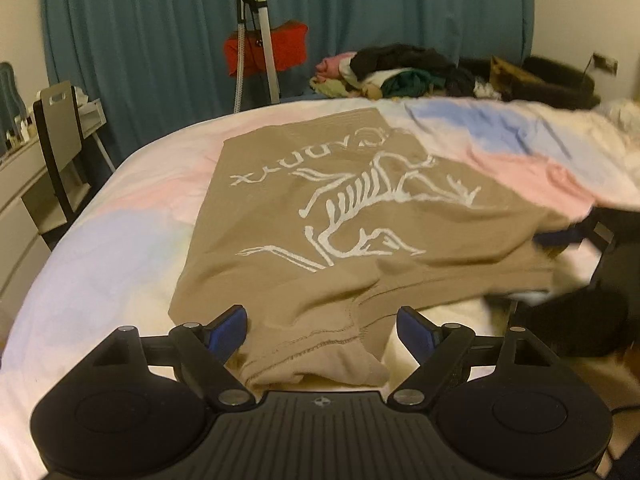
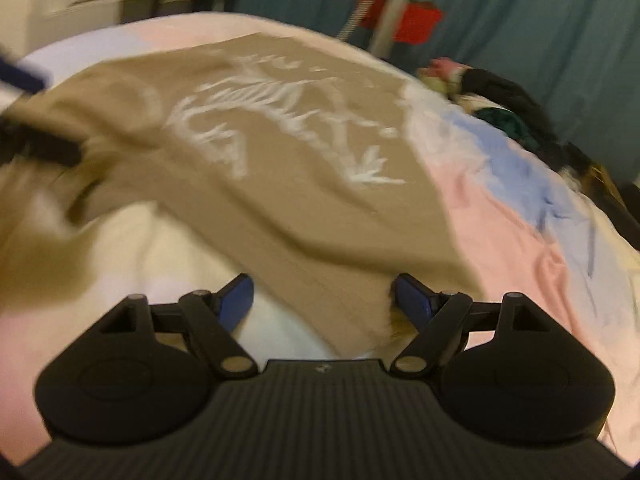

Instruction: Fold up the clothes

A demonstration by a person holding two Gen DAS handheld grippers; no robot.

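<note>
A tan T-shirt (image 1: 320, 208) with a white skeleton print lies spread on the bed, print up. Its near sleeve and hem are bunched between the fingers of my left gripper (image 1: 322, 330), which is open with the cloth lying in the gap. In the right wrist view the same shirt (image 2: 280, 152) is blurred by motion. Its near corner lies between the fingers of my right gripper (image 2: 324, 298), which is also open. The right gripper shows as a dark shape at the shirt's right edge in the left wrist view (image 1: 600, 248).
The bed has a pink, blue and white cover (image 1: 100, 240). A pile of mixed clothes (image 1: 400, 72) lies at the far side. A garment steamer stand (image 1: 256, 40) with a red bag stands before teal curtains. A chair and desk (image 1: 52, 152) stand left.
</note>
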